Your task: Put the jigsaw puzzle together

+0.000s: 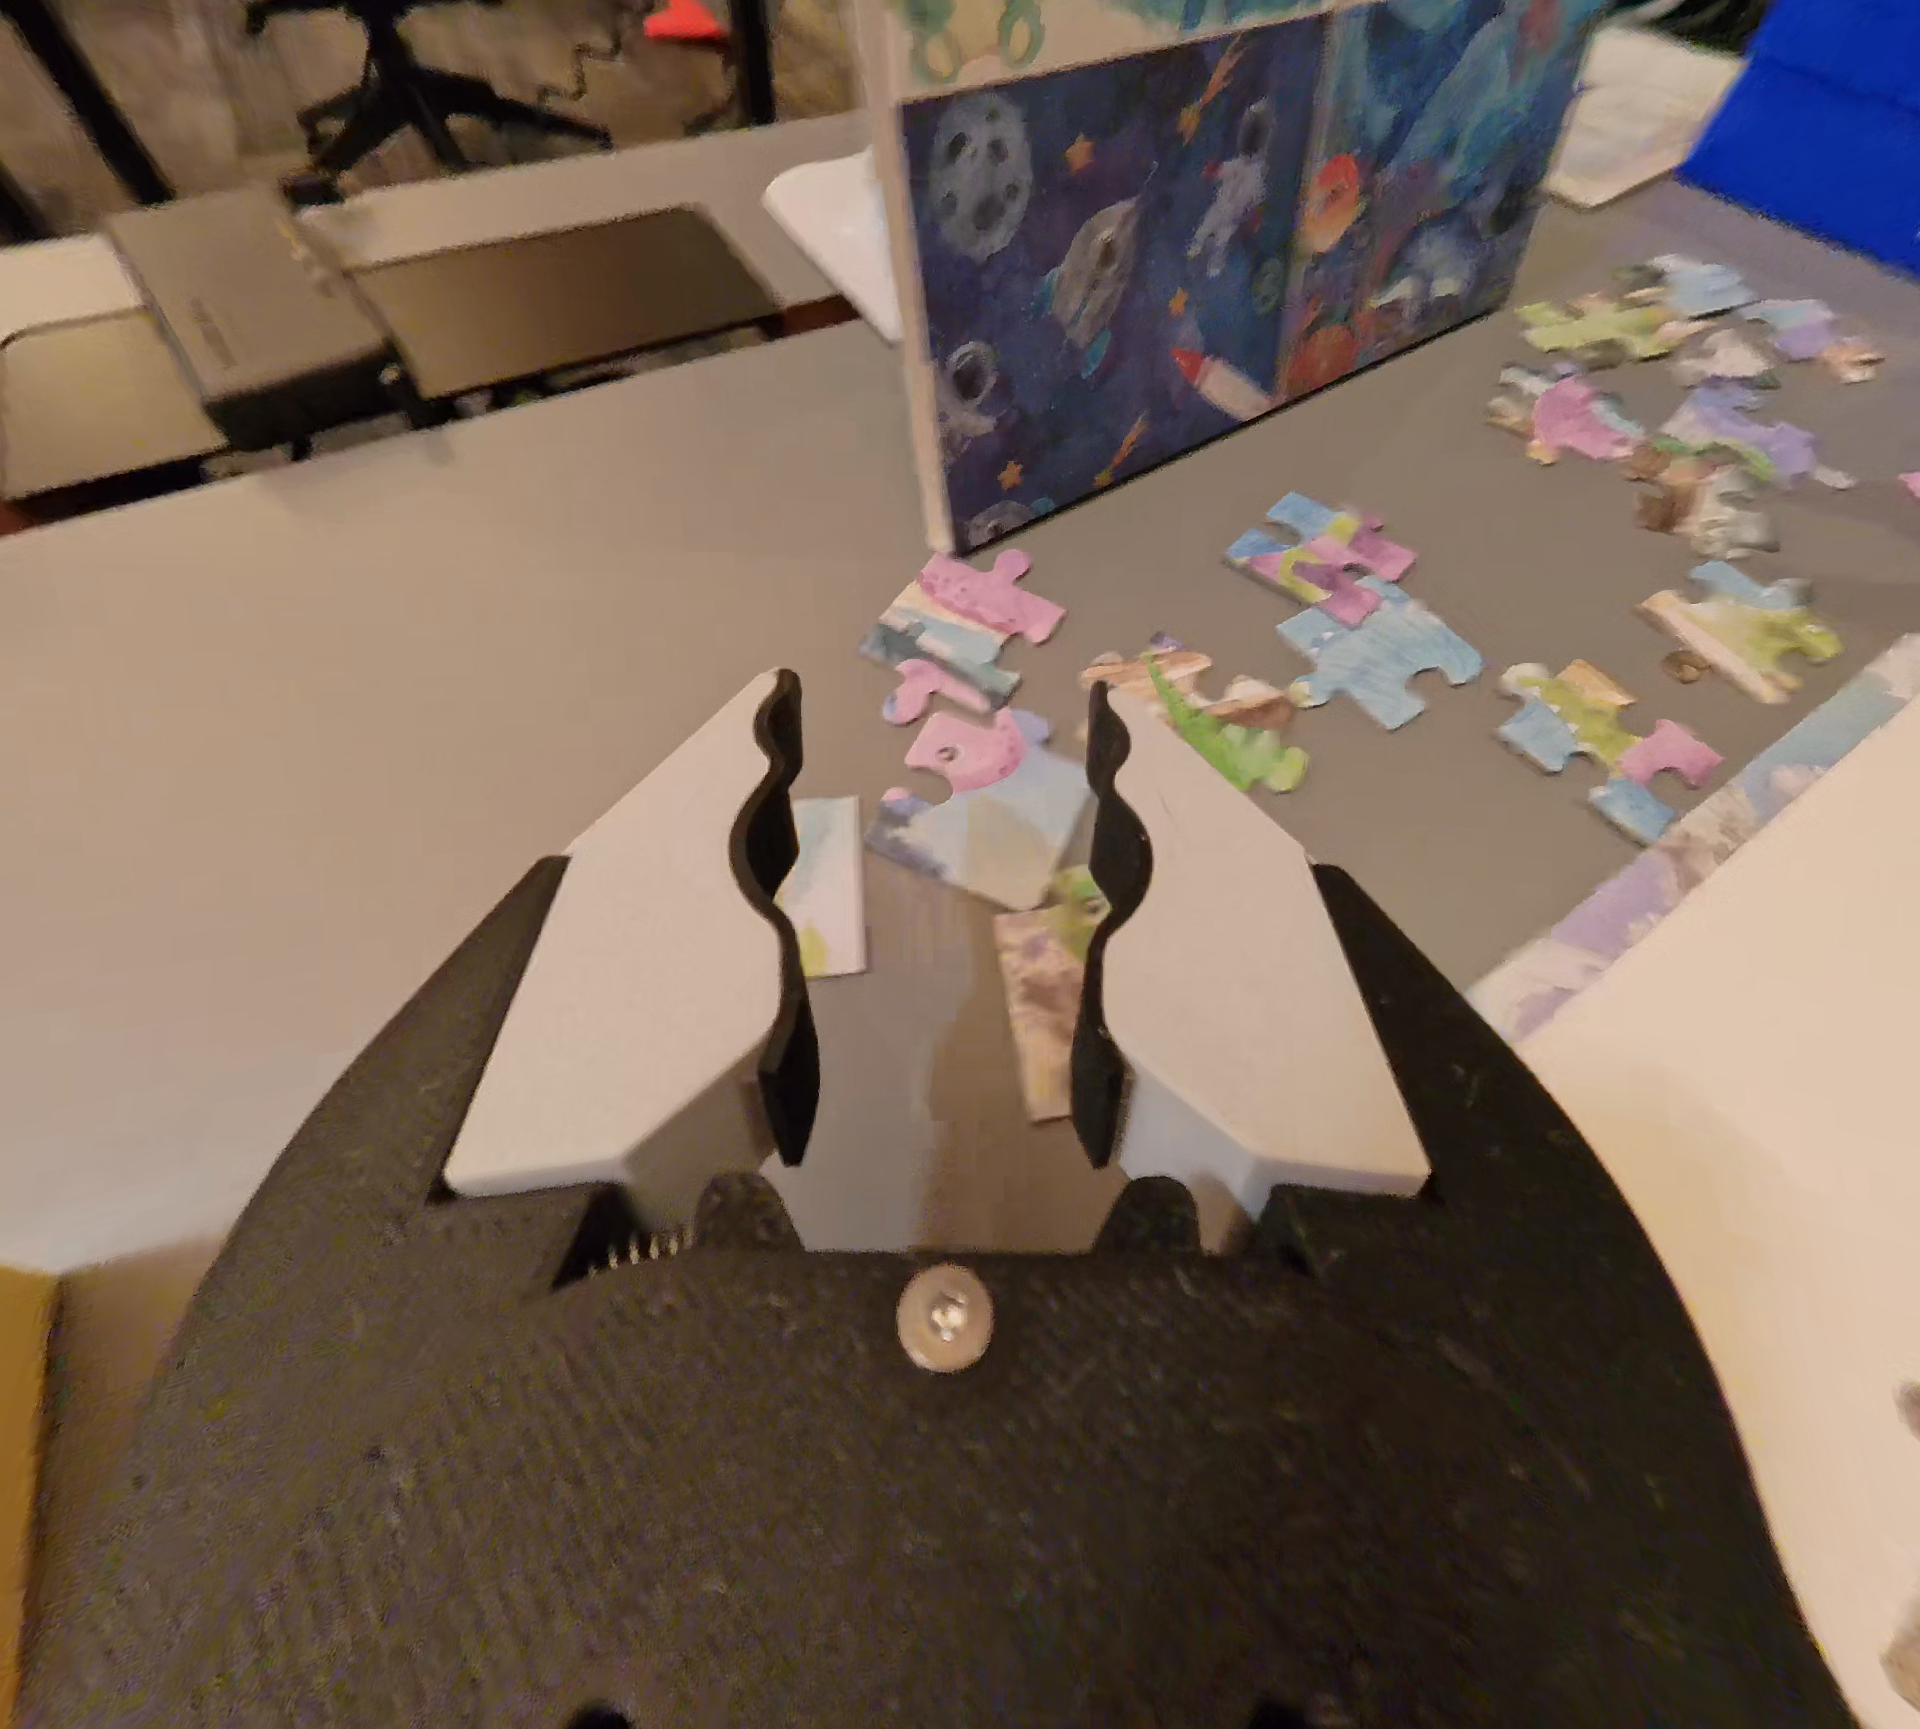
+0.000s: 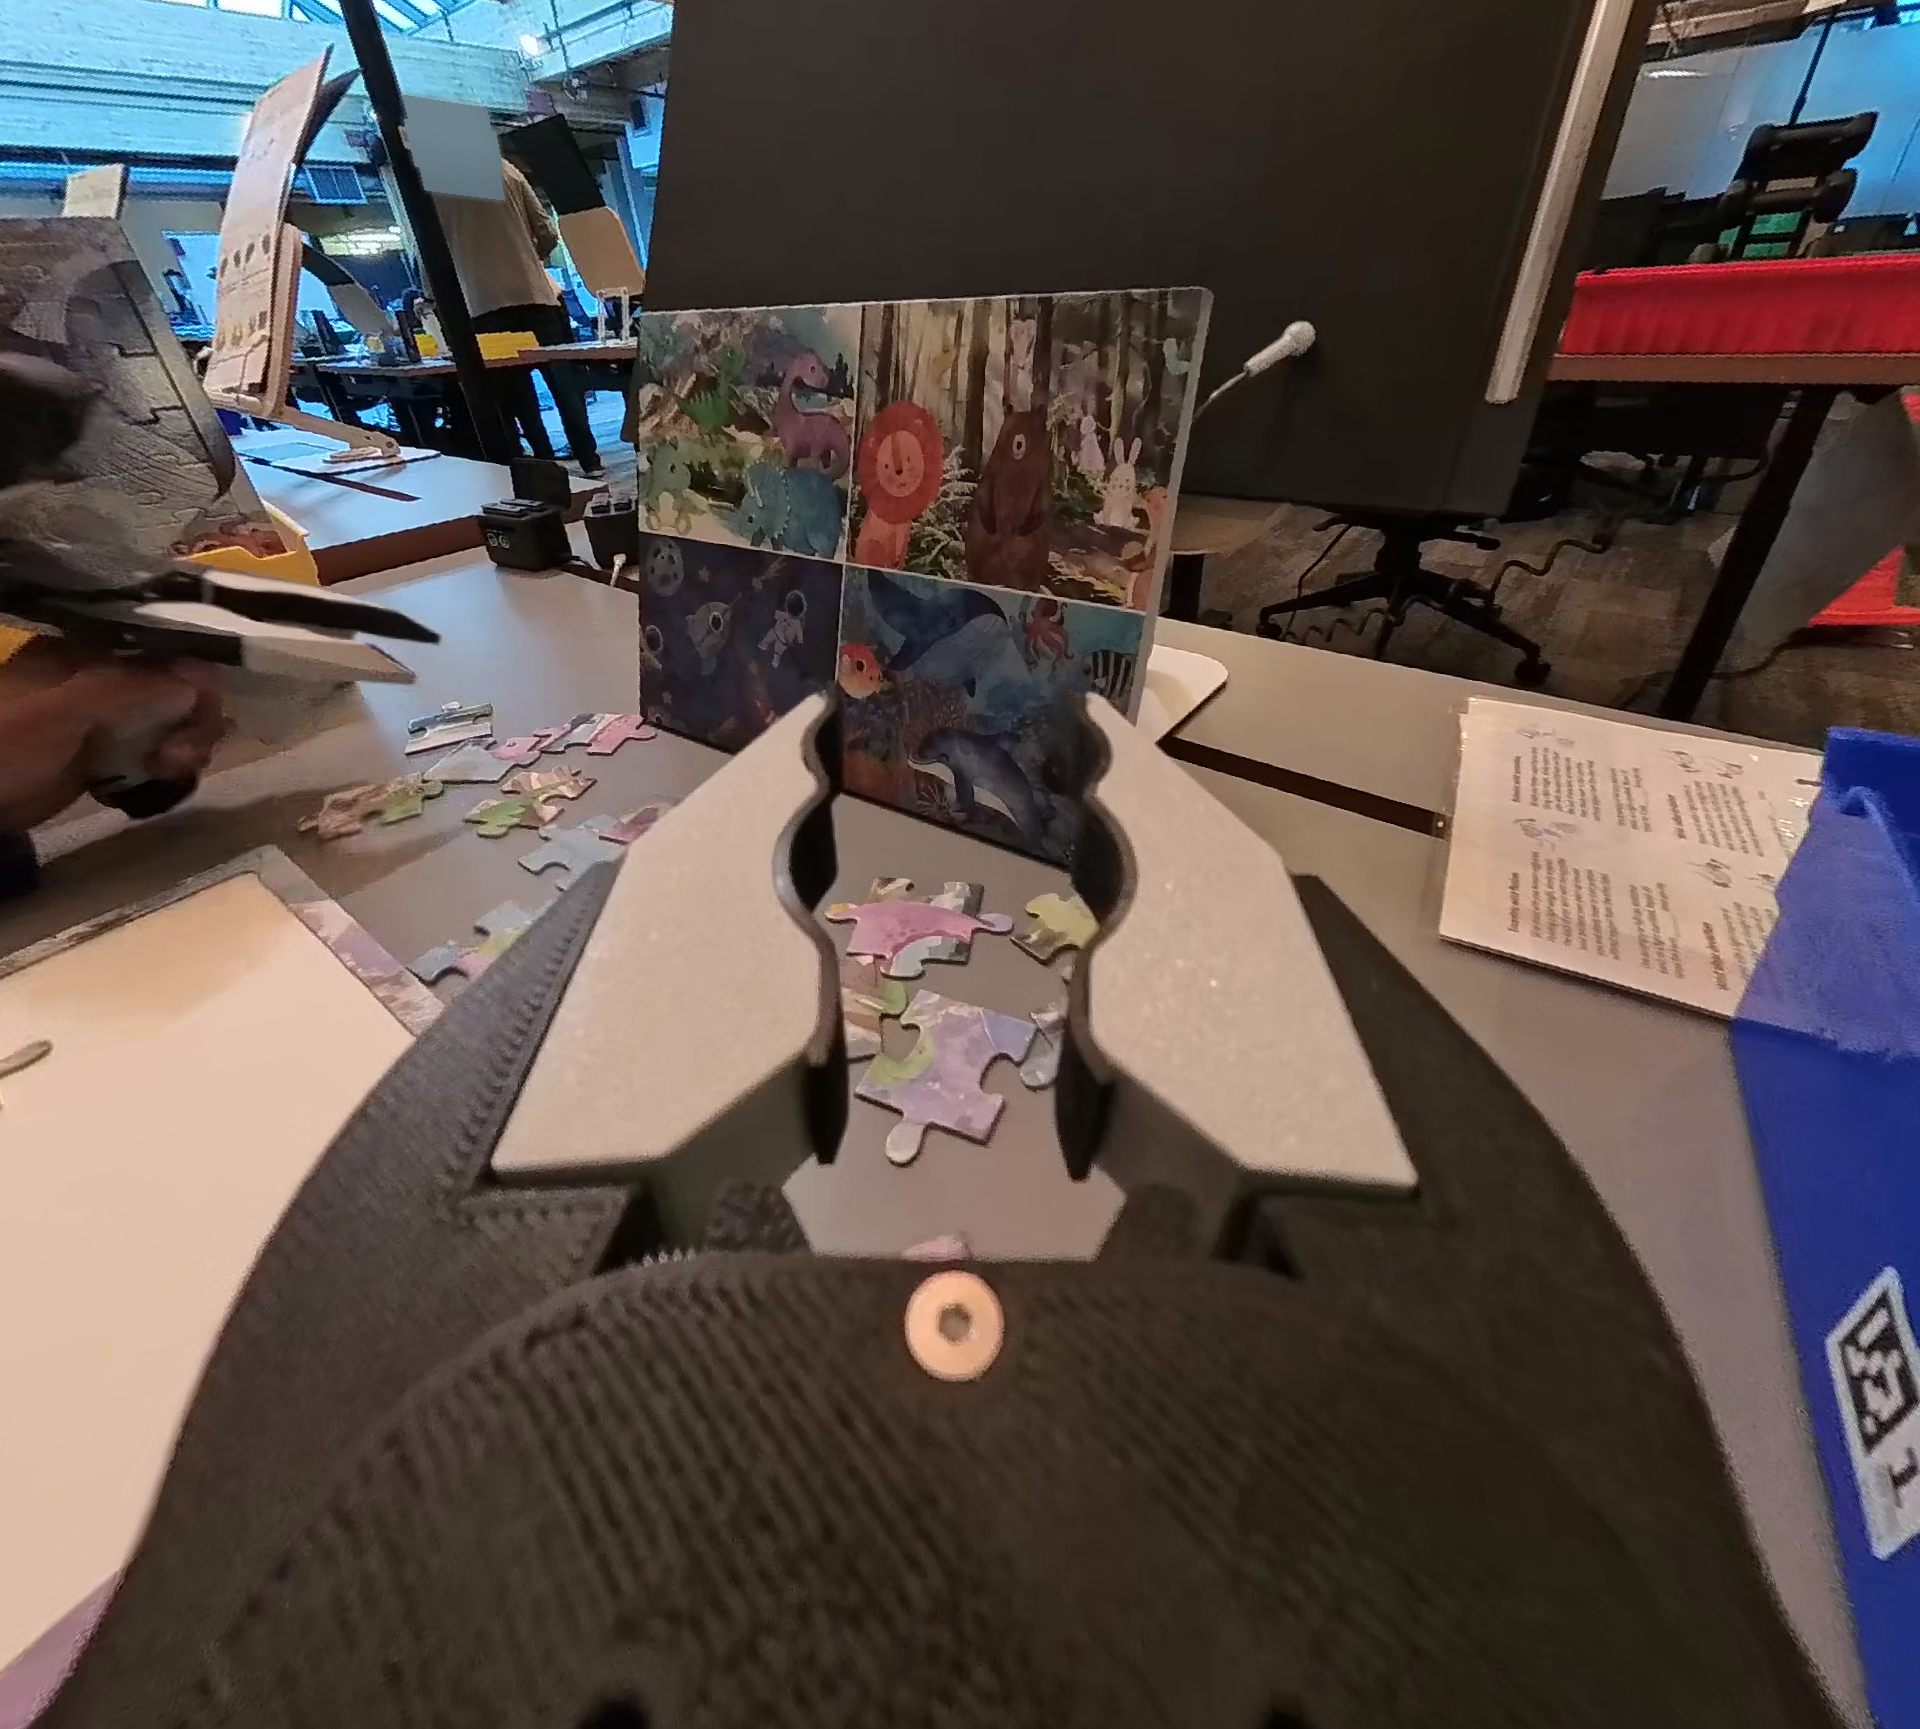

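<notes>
Several loose jigsaw pieces (image 1: 1382, 651) lie scattered on the grey table (image 1: 416, 692). My left gripper (image 1: 943, 703) is open and empty, hovering over a pink-and-blue piece (image 1: 977, 770) that shows between its fingers. The white puzzle tray (image 1: 1714, 1056) with a printed border lies to its right. My right gripper (image 2: 961, 713) is open and empty above a pink piece (image 2: 914, 926) and a purple piece (image 2: 945, 1071). The left gripper (image 2: 416, 653) also shows at the far left of the right wrist view, held by a hand, above the tray (image 2: 156, 1056).
An upright picture board (image 2: 914, 516) with four animal scenes stands behind the pieces, also in the left wrist view (image 1: 1195, 277). A blue box (image 2: 1829, 1160) and a laminated sheet (image 2: 1621, 848) lie at the right. Office chairs and other tables stand beyond. The left gripper's tips are roughly 40 cm from the right gripper's.
</notes>
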### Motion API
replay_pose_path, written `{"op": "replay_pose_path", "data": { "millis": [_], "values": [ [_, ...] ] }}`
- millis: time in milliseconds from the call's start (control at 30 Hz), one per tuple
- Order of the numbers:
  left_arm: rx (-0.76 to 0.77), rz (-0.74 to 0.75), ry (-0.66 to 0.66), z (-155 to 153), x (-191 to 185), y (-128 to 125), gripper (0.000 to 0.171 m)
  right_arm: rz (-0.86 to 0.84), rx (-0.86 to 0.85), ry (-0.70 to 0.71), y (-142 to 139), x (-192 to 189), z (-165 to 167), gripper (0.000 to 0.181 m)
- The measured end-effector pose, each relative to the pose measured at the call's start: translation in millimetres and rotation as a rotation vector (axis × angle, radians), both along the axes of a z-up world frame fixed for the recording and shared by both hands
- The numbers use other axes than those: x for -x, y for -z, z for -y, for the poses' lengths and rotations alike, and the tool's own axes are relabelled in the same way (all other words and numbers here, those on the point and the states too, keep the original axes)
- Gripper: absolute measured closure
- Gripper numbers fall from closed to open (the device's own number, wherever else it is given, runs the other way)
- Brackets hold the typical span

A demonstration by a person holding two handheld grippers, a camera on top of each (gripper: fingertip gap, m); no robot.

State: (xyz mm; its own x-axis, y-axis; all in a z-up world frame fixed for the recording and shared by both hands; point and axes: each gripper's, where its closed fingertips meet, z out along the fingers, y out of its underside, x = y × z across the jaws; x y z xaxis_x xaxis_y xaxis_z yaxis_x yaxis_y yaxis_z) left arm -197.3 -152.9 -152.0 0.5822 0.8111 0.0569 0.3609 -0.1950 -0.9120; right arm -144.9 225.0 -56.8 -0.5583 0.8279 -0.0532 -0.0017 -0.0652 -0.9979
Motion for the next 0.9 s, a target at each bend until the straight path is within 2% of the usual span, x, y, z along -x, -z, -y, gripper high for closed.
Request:
{"op": "replay_pose_path", "data": {
  "millis": [100,200,267,333,367,433,500,600,700,767,900],
  "values": [
    [-0.082,-0.060,0.190,-43,-30,-32,0.108,0.001,0.015,0.002,-1,0,-3,0.140],
    [-0.069,-0.103,0.511,-107,-92,-49,0.124,-0.009,0.036,-0.002,-5,-2,-3,0.140],
    [0.013,-0.112,0.710,-147,-137,-39,0.138,-0.011,0.035,-0.002,-6,-2,-3,0.140],
    [0.124,-0.066,0.871,-180,-179,-10,0.147,-0.009,0.028,0.000,-5,-2,-3,0.140],
    [0.191,-0.008,0.942,-192,-200,7,0.146,-0.008,0.026,-0.001,-5,-2,-2,0.140],
    [0.314,0.096,1.046,-206,-236,36,0.130,-0.007,0.023,0.002,-4,-1,-3,0.140],
    [0.340,0.119,1.099,-217,-260,42,0.124,-0.006,0.026,0.007,-4,-1,-5,0.140],
    [0.216,0.171,1.191,-228,-293,29,0.111,-0.005,0.049,0.001,-6,-1,-6,0.140],
    [0.121,0.238,1.255,-232,-314,21,0.091,-0.004,0.052,0.001,-6,-1,-7,0.140],
    [0.144,0.217,1.244,-232,-315,24,0.083,-0.003,0.045,0.004,-5,-1,-7,0.140],
    [0.212,0.202,1.223,-232,-314,34,0.083,0.000,0.043,0.001,-4,-1,-6,0.140]
  ]
}}
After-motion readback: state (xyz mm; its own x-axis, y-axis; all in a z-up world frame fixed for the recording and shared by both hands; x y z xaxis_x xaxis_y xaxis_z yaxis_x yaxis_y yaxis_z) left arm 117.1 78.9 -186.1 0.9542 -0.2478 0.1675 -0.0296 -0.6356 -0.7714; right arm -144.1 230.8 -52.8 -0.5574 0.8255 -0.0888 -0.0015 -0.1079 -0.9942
